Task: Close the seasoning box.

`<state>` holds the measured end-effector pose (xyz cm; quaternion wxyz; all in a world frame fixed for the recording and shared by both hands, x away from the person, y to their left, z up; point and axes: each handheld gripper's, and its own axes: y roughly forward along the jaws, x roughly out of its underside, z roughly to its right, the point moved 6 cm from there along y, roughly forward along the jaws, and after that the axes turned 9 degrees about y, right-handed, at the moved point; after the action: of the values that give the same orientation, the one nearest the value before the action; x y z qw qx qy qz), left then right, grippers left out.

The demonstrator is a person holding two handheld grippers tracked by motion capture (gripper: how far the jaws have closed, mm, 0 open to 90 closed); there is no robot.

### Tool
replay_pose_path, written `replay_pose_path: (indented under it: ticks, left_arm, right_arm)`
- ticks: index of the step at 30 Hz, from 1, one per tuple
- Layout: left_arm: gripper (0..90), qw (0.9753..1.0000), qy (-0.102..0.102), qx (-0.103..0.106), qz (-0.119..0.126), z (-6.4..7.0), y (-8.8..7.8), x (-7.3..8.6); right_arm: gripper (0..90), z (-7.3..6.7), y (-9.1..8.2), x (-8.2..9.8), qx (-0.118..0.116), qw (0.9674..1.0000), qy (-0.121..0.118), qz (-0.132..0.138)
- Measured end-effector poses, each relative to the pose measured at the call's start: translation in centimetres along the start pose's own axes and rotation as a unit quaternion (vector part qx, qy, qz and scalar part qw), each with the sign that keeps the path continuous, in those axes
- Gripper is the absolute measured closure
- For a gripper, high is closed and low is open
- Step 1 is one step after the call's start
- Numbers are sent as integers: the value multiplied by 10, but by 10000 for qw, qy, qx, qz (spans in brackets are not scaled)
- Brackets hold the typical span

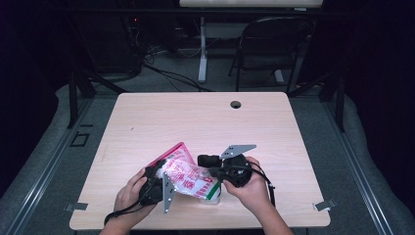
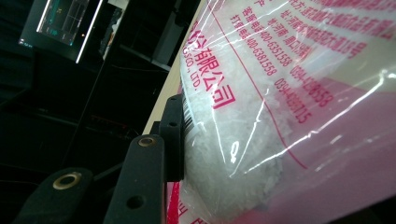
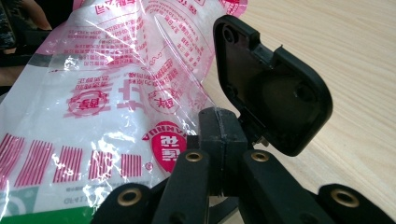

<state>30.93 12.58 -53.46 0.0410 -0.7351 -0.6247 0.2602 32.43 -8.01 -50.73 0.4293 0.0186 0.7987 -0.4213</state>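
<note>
Bag (image 1: 188, 178) of white crystals hangs between the two grippers, just above the table (image 1: 147, 117) near its front edge, long axis running hand to hand. Left gripper (image 1: 155, 182) clamps the bag's bulging end; right gripper (image 3: 218, 135), jaws pressed together, pinches the film at the opposite end.

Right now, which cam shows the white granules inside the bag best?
Left gripper view: the white granules sit close up behind the clear film of the bag. The high view gives the bag small between both grippers; the right gripper view shows mostly its printed, crinkled film.
</note>
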Motion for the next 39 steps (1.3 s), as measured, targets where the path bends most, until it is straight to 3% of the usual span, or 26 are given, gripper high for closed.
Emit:
replay_pose_path:
  ticks: [39]
  left_arm:
    - [666, 9987, 390, -295, -129, 2, -6, -6]
  right_arm:
    - [900, 8, 7, 3, 45, 10000, 43, 35]
